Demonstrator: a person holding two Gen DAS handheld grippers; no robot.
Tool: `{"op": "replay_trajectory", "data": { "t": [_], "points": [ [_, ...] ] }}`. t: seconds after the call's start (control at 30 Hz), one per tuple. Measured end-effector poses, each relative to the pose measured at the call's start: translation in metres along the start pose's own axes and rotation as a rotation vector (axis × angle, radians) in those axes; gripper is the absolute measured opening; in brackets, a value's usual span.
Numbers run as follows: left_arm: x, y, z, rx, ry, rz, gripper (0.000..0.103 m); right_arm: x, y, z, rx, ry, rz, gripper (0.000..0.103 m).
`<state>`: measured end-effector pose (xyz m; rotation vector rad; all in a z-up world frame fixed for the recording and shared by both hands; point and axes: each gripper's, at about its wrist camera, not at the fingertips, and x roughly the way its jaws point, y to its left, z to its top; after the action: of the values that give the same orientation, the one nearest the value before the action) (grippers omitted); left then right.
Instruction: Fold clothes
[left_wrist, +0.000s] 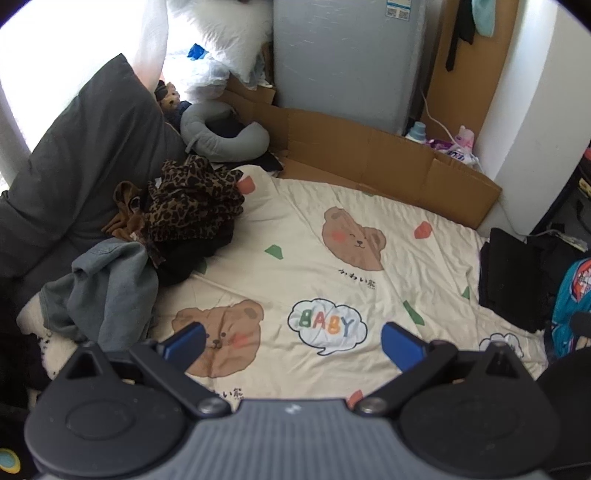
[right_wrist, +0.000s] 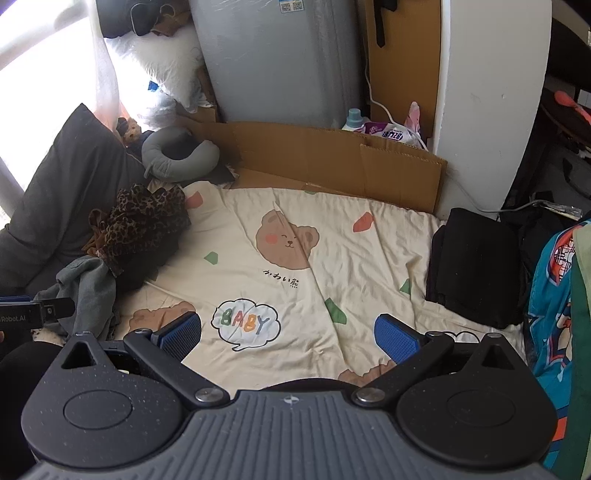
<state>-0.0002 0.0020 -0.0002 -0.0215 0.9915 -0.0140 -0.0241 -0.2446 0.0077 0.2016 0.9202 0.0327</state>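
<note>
Both tools are empty with jaws spread wide: the left gripper (left_wrist: 291, 341) and the right gripper (right_wrist: 288, 334) hover above the bear-print sheet (left_wrist: 332, 258), touching nothing. Unfolded clothes lie in a heap ahead and to the left of both tools: a leopard-print piece (left_wrist: 192, 199) on top, a grey-blue garment (left_wrist: 107, 288) nearest the left tool, dark cloth beneath. A black folded stack (right_wrist: 476, 266) sits ahead and to the right of the right tool, at the sheet's edge. Judgement: the step in hand is fetching one garment from the heap. Recommended practice is to take the grey-blue garment by a single edge, lift it clear of the leopard piece (the two overlap and may drag together), and spread it flat on the open sheet directly ahead before any fold. The sheet is soft and creased, so pads should pinch cloth only. Beyond the sheet stand cardboard (left_wrist: 388, 158), a grey appliance (left_wrist: 347, 59), a neck pillow (left_wrist: 225, 129) and a dark cushion (left_wrist: 85, 147) at left; daylight enters from far left.
</note>
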Motion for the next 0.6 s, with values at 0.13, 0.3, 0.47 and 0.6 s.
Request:
{"op": "replay_trajectory", "data": {
  "t": [0.13, 0.3, 0.47, 0.6],
  "points": [
    [-0.003, 0.005, -0.004, -0.015, -0.021, 0.000, 0.101, 0.001, -0.001, 0.000, -0.005, -0.004, -0.005, 0.103],
    [0.000, 0.001, -0.005, 0.017, -0.007, 0.021, 0.101, 0.001, -0.002, -0.001, -0.011, -0.010, -0.011, 0.103],
    [0.000, -0.001, -0.002, 0.012, 0.000, 0.013, 0.100, 0.000, -0.001, -0.001, -0.021, -0.008, -0.016, 0.103],
    [0.001, 0.002, -0.001, -0.012, 0.010, 0.014, 0.097, -0.001, 0.001, -0.001, -0.026, -0.013, -0.029, 0.103]
  ]
}}
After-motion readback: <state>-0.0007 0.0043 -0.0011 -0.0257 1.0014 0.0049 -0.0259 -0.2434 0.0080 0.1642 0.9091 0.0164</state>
